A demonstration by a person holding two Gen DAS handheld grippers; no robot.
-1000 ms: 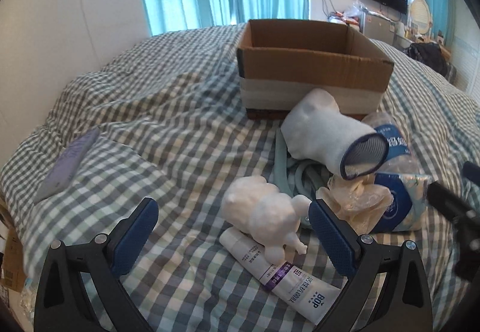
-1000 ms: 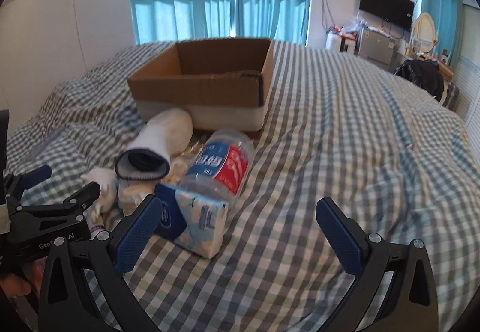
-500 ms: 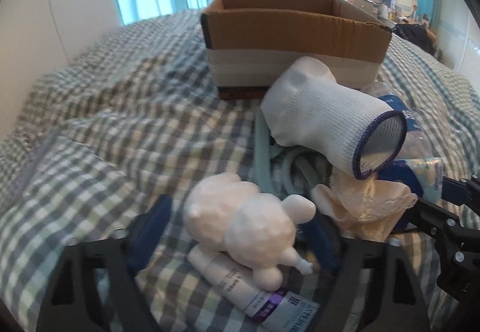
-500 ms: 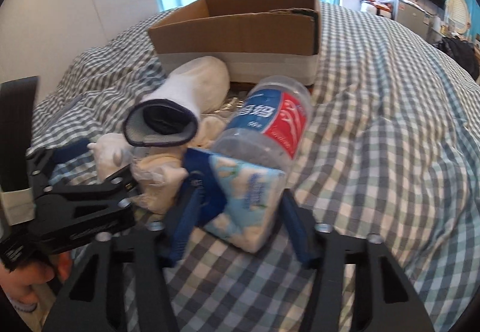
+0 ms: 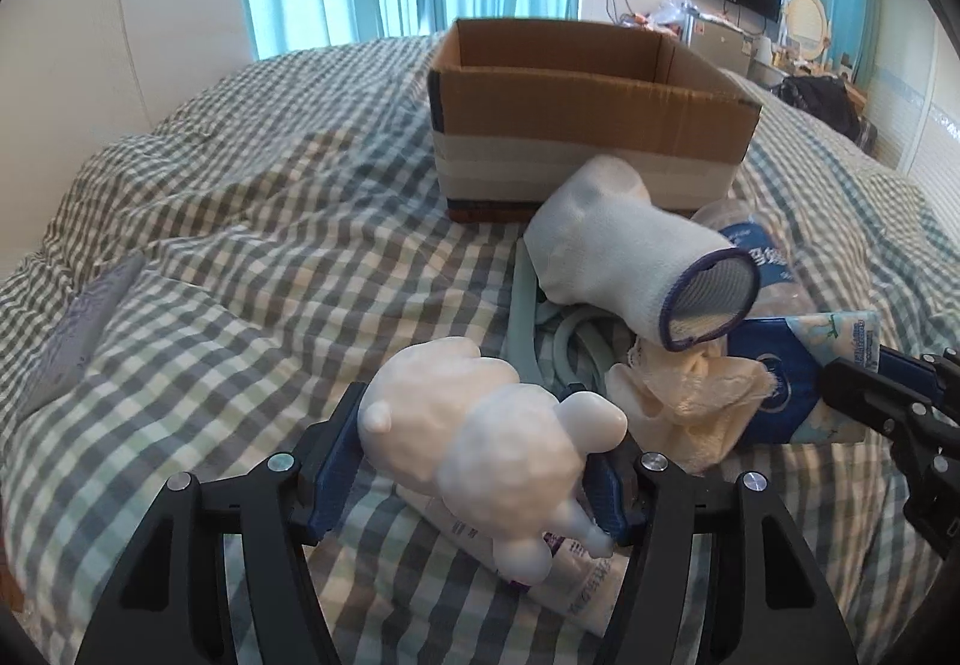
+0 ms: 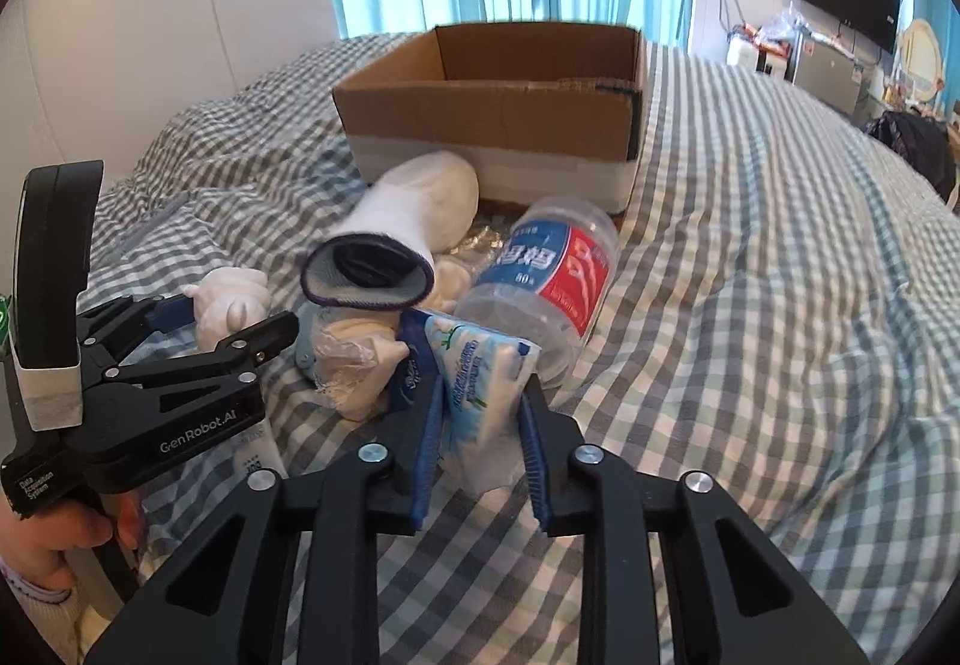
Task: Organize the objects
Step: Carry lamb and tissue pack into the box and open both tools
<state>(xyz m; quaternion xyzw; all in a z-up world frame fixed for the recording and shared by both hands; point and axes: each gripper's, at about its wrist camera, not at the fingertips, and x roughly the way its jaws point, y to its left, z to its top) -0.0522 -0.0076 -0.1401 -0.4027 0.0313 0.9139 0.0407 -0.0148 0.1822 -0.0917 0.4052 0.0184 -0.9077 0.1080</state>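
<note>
A white toy figure (image 5: 480, 437) sits between the blue pads of my left gripper (image 5: 468, 425), whose jaws are closing and press on its sides. It also shows in the right wrist view as the toy (image 6: 231, 299) inside the left gripper (image 6: 234, 314). Under the toy lies a white tube (image 5: 576, 563). My right gripper (image 6: 483, 389) is shut on a blue and white tissue pack (image 6: 480, 365), squeezed narrow between the pads. An open cardboard box (image 5: 588, 125) stands behind the pile, also seen as the box (image 6: 492, 119).
A rolled white sock (image 6: 408, 215), a clear water bottle (image 6: 552, 269), a cream cloth (image 5: 690, 401) and a teal strap (image 5: 522, 317) lie heaped before the box on the checked quilt (image 6: 750, 245). A hand (image 6: 42, 539) holds the left gripper. A grey flat item (image 5: 78, 329) lies far left.
Both grippers were wide open over the pile. The left one moved in and narrowed around the toy figure. The right one moved in and shut on the tissue pack.
</note>
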